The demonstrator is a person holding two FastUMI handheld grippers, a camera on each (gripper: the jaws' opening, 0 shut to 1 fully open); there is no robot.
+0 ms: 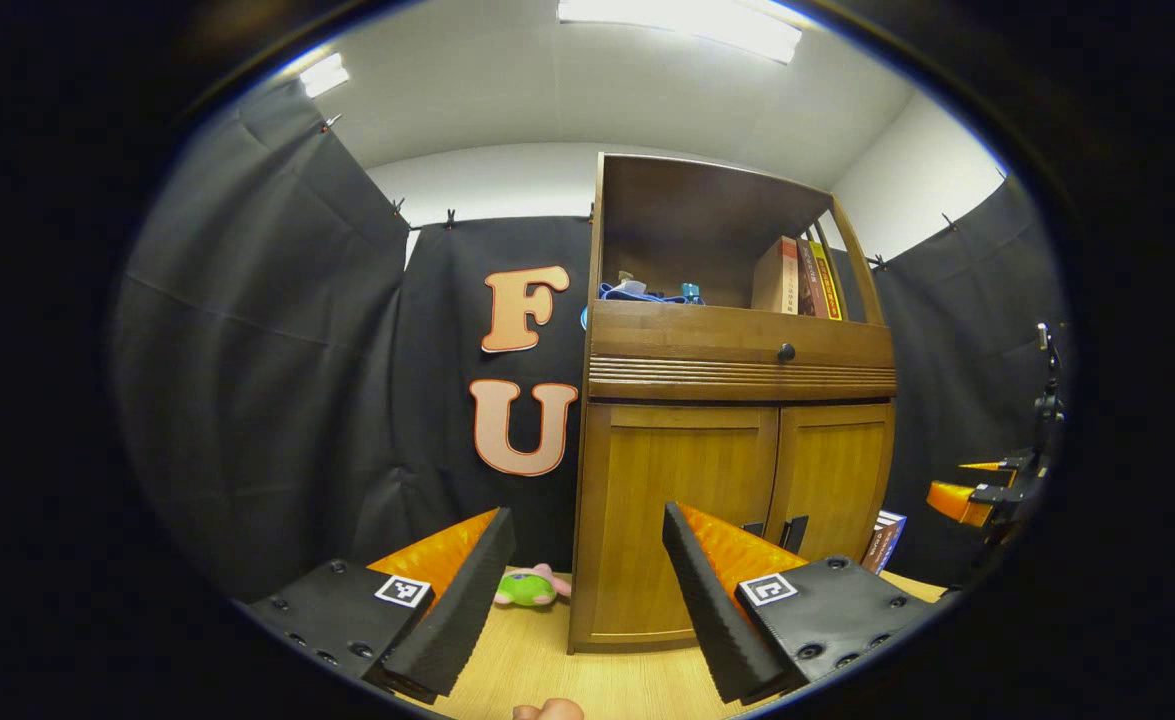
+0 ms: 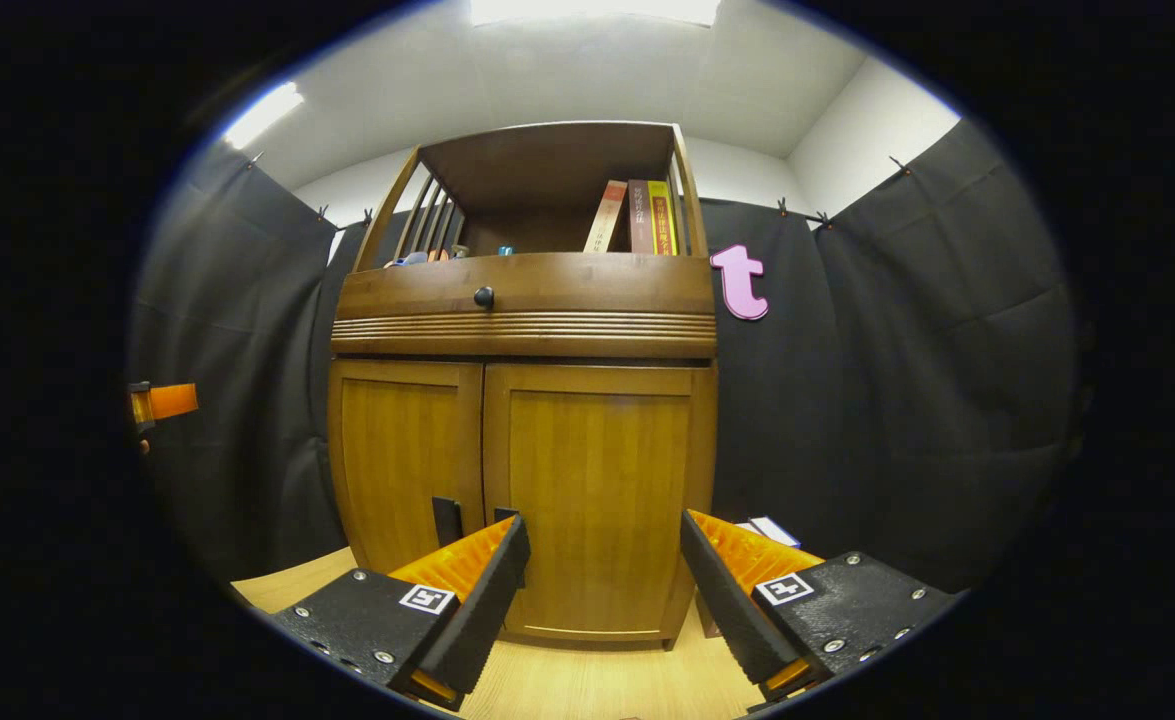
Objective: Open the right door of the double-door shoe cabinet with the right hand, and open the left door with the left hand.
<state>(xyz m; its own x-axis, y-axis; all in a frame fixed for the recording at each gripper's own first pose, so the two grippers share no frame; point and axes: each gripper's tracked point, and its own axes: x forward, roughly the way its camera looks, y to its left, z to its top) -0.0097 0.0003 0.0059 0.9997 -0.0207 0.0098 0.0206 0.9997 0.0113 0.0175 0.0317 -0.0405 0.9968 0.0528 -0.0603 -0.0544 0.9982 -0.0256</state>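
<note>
The wooden shoe cabinet (image 1: 737, 480) stands on a light wood surface with both lower doors shut. In the left gripper view its left door (image 1: 672, 500) and right door (image 1: 832, 475) meet at two dark handles (image 1: 793, 532). My left gripper (image 1: 587, 570) is open, a short way in front of the left door and touching nothing. In the right gripper view my right gripper (image 2: 602, 575) is open before the right door (image 2: 597, 480). Beside it is the left door (image 2: 402, 460) with its handle (image 2: 446, 520). The right door's handle is half hidden behind a finger (image 2: 482, 590).
Above the doors is a drawer with a round knob (image 1: 785, 352) and an open shelf holding books (image 1: 797, 278). A green and pink plush toy (image 1: 530, 588) lies left of the cabinet. A book (image 1: 884, 540) leans at its right. The right gripper (image 1: 987, 495) shows far right.
</note>
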